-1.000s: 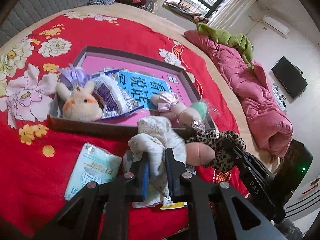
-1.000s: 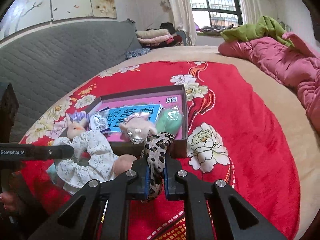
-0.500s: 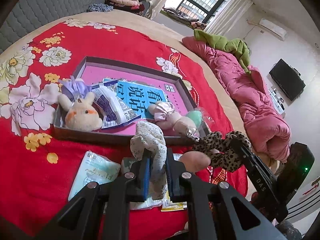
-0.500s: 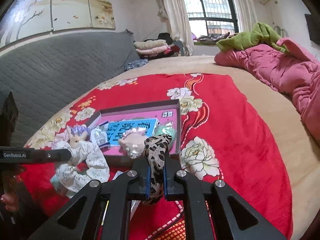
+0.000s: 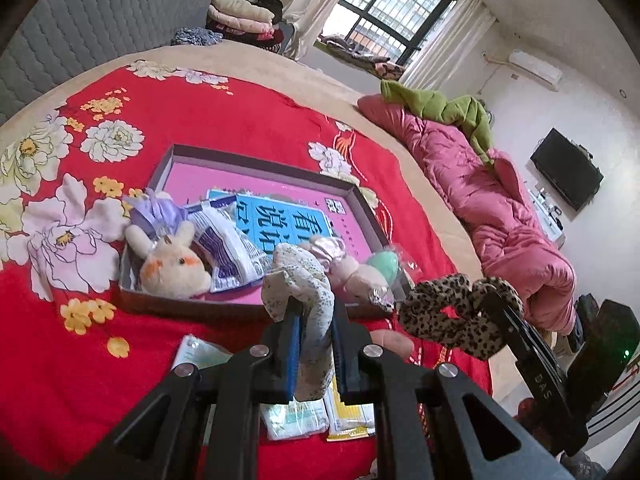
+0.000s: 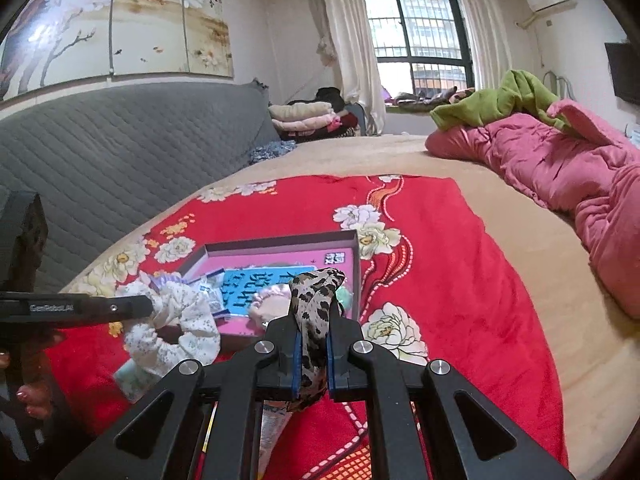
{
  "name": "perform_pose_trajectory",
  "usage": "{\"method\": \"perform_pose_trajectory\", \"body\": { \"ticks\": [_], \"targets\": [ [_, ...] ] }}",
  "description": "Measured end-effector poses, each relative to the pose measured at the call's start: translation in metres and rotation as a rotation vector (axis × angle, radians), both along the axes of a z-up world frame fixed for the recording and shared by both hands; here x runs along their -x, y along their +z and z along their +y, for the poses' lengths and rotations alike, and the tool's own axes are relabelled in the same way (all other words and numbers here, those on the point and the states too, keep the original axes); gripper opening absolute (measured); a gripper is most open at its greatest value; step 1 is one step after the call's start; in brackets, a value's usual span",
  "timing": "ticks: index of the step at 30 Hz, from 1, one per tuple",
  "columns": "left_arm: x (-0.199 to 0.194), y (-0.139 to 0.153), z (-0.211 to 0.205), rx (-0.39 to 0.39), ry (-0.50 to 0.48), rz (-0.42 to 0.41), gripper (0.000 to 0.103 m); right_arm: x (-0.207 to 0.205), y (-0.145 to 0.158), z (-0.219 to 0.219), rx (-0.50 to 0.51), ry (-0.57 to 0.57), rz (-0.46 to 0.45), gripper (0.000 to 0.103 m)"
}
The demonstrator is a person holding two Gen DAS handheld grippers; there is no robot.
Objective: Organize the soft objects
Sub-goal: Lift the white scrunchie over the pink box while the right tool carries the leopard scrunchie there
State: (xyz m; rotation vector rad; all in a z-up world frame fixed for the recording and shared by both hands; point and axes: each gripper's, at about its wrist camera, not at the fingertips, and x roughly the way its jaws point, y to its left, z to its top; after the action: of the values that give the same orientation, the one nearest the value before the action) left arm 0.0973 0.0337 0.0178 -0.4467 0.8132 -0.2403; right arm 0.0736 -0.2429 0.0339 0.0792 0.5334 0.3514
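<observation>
Bedroom setting: bed with a red floral blanket, grey quilted headboard, pink quilt and green garment at the far side.

Item 1. Shallow box, pink-lined, lying on the blanket. Contents: cream plush rabbit at the near left corner, purple fabric piece behind it, printed packet, blue book, pink plush toy, green soft item at the near right corner.

Item 2. Left tongs, closed on a white floral scrunchie. It is pinched between the blue pads, held above the blanket just before the box's near wall; its loop rises past the fingertips.

Item 3. Right tongs, closed on a leopard-print scrunchie. It is held upright between the pads, in the air in front of the box's near right corner, just beside the left tongs.

Item 4. Flat packets on the blanket beneath the left tongs.
</observation>
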Motion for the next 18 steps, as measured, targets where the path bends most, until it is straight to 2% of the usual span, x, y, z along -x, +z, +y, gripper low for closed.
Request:
{"method": "perform_pose_trajectory", "body": {
  "ticks": [8, 18],
  "targets": [
    [0.0, 0.001, 0.016, 0.042, 0.005, -0.022, 0.014, 0.006, 0.008, 0.014, 0.025, 0.016, -0.008, 0.008],
    [0.002, 0.014, 0.026, 0.011, 0.018, -0.078, 0.014, 0.005, 0.021, 0.028, 0.011, 0.024, -0.029, 0.008]
  ]
}}
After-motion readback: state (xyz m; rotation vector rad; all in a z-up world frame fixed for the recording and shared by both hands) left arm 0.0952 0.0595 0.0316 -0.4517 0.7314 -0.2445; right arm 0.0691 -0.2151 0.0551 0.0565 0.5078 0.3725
